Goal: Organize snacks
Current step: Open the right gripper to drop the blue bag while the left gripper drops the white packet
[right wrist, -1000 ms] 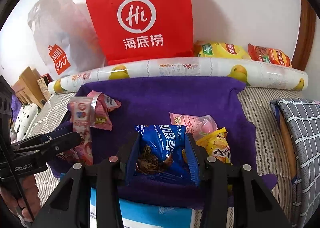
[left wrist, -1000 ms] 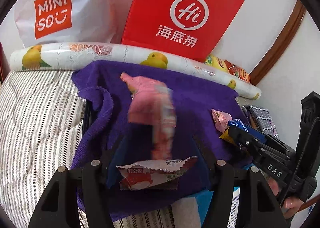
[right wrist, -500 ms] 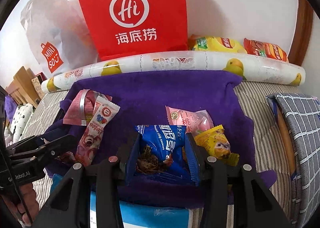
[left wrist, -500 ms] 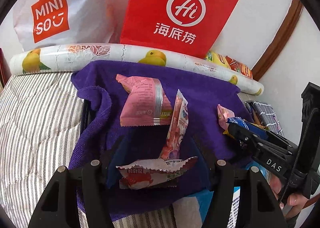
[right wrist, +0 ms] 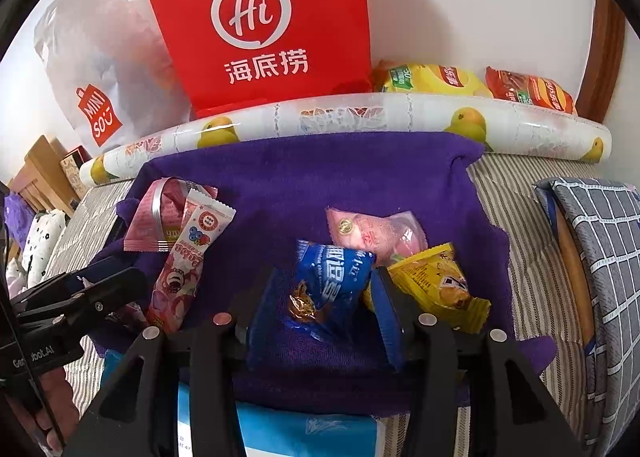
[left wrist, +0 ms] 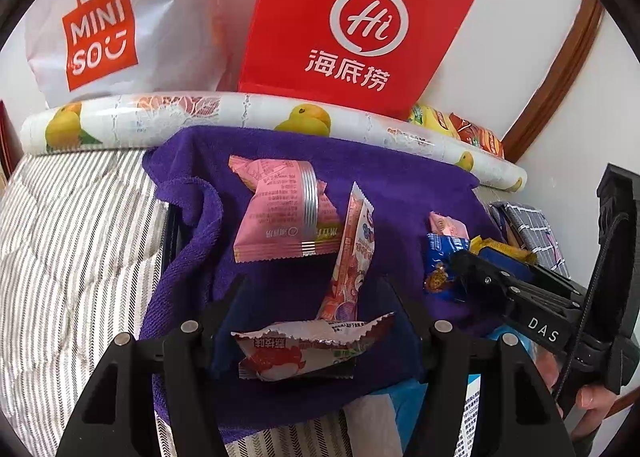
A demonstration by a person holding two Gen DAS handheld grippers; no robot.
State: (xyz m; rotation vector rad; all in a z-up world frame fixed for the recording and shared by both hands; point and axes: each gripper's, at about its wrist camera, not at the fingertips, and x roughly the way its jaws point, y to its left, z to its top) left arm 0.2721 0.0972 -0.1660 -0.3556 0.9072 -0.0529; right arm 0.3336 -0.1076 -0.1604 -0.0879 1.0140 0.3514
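With jaws spread, our left gripper (left wrist: 312, 337) straddles the white lychee packet (left wrist: 308, 349) on the purple towel (left wrist: 400, 185); right gripper (right wrist: 320, 297), also spread, flanks the blue cookie packet (right wrist: 332, 281). We judge both light, crinkly, slippery: grip mid-body, not the crimped ends.

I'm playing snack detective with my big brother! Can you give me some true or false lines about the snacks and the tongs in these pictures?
1. The right tongs have a blue snack packet between their fingers. True.
2. The red paper bag lies flat on the purple towel. False: it stands upright behind the towel, against the wall.
3. A yellow packet lies just right of the blue one. True.
4. The left tongs have nothing between them. False: a red-and-white wrapper sits there.
5. The two chip bags rest on the towel. False: they lie behind the fruit-print roll.
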